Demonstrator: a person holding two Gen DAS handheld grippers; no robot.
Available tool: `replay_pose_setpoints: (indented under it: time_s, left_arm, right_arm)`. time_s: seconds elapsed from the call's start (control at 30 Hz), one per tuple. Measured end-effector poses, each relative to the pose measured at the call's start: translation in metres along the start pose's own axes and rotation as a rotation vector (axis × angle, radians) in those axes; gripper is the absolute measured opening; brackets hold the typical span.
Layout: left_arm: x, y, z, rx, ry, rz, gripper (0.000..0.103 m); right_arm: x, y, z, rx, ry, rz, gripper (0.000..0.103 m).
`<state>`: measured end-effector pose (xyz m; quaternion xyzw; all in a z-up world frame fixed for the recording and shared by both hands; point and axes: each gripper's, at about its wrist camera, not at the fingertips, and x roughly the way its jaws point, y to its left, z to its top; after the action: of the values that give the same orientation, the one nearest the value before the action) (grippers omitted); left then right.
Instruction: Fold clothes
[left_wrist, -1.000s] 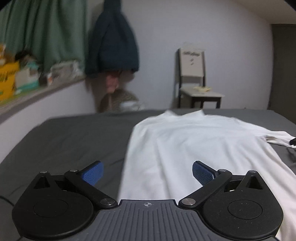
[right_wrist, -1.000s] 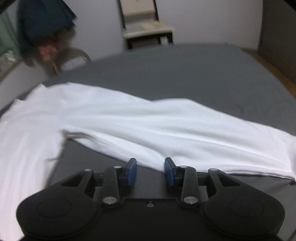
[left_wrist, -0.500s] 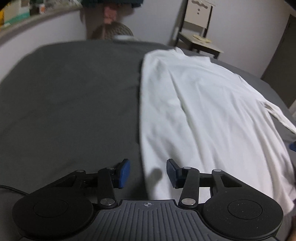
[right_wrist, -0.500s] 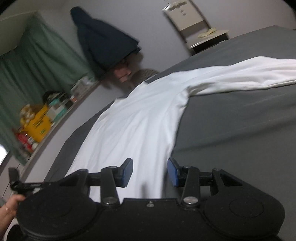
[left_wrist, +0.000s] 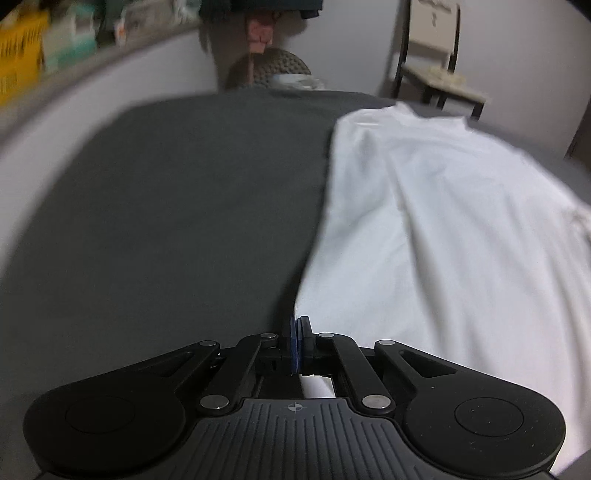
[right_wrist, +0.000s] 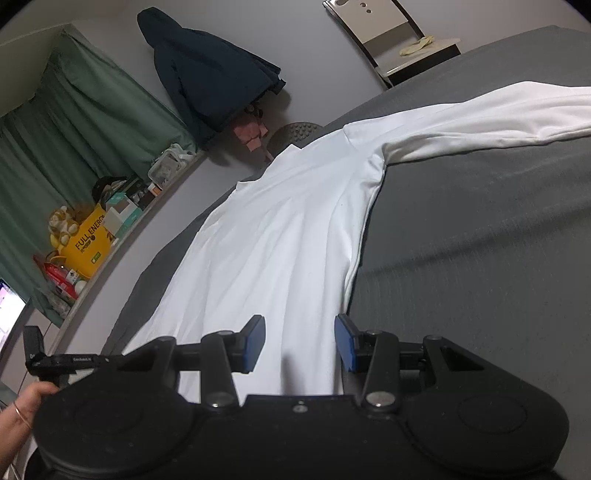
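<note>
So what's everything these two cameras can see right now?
Shirt: one, white, long-sleeved, spread on the bed, one sleeve stretched out to the side.
Bed: one, dark grey cover, under the shirt.
Chair: one, pale seat, dark legs, by the wall past the bed.
Jacket: one, dark blue, hanging on the wall.
Curtain: one, green, above the ledge.
Ledge clutter: several boxes, one yellow, beside the bed.
Left gripper: black, blue pads, shut on the shirt's near edge.
Right gripper: black, blue pads, open over the shirt's hem.
Hand: one, at the left gripper.
</note>
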<state>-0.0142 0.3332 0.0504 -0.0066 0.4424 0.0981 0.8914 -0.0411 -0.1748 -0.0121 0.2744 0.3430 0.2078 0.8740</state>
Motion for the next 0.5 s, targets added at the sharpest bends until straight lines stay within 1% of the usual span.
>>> replay_pose_setpoints:
  time_s: [0.07,0.17,0.23,0.33,0.43,0.5]
  left_arm:
    - [-0.001,0.016,0.022,0.056,-0.002,0.091,0.0]
    - [0.012,0.046,0.058,0.127,0.024,0.247,0.0]
    - [0.027,0.064,0.08,0.17,0.049,0.325,0.0]
    - [0.052,0.076,0.106,0.252,0.082,0.425,0.0]
    - [0.077,0.091,0.122,0.25,0.129,0.476,0.0]
    - [0.092,0.101,0.129,0.204,0.181,0.459,0.0]
  right_arm:
    - [-0.002,-0.001,0.0,0.008,-0.001,0.008,0.041]
    - [-0.002,0.0,-0.001,0.016,0.005,0.017,0.041]
    - [-0.001,0.002,-0.002,0.014,0.011,0.023,0.041]
    - [0.0,0.005,-0.004,-0.004,0.02,0.016,0.041]
    - [0.002,0.005,-0.007,-0.009,0.032,0.007,0.041]
    - [0.004,0.005,-0.008,-0.005,0.043,-0.001,0.041]
